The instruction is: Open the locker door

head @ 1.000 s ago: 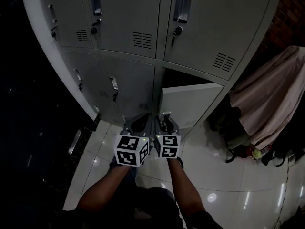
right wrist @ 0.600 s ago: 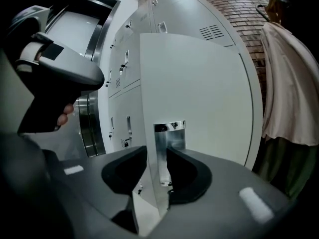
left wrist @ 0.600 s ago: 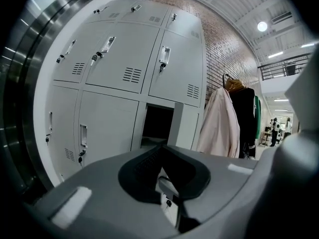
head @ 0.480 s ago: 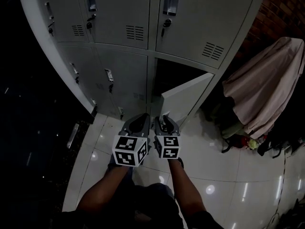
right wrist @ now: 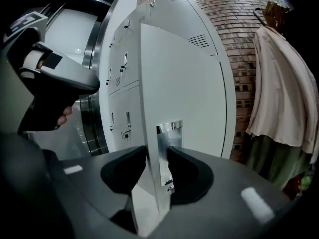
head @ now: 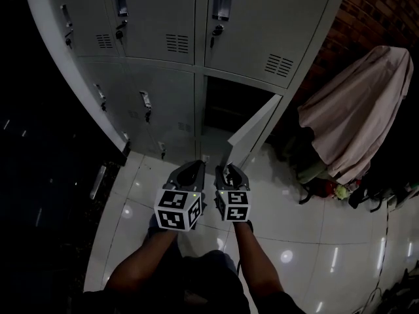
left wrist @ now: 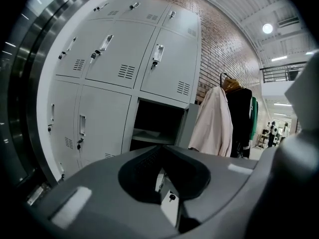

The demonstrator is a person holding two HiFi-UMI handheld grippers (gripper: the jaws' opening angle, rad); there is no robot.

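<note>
The grey locker door (head: 252, 133) of the lower right compartment (head: 232, 103) stands swung out, hinged on its right. My right gripper (head: 229, 170) has the door's free edge between its jaws, beside the metal handle plate (right wrist: 169, 133). In the right gripper view the door (right wrist: 184, 93) fills the middle, and the right gripper (right wrist: 157, 158) has both pads against it while the jaws are opening slightly. My left gripper (head: 190, 169) is held next to the right one, shut and holding nothing. The left gripper view looks over the left gripper (left wrist: 162, 156) into the open compartment (left wrist: 154, 123).
Closed locker doors (head: 157, 18) with handles and keys surround the open one. A pale coat (head: 353, 116) hangs to the right in front of a brick wall (head: 380, 12). Bags (head: 327, 188) lie on the glossy tiled floor (head: 294, 234) below it.
The door has swung further out to the right, from nearly facing me to almost edge-on. Both grippers have drawn back from the lockers together.
</note>
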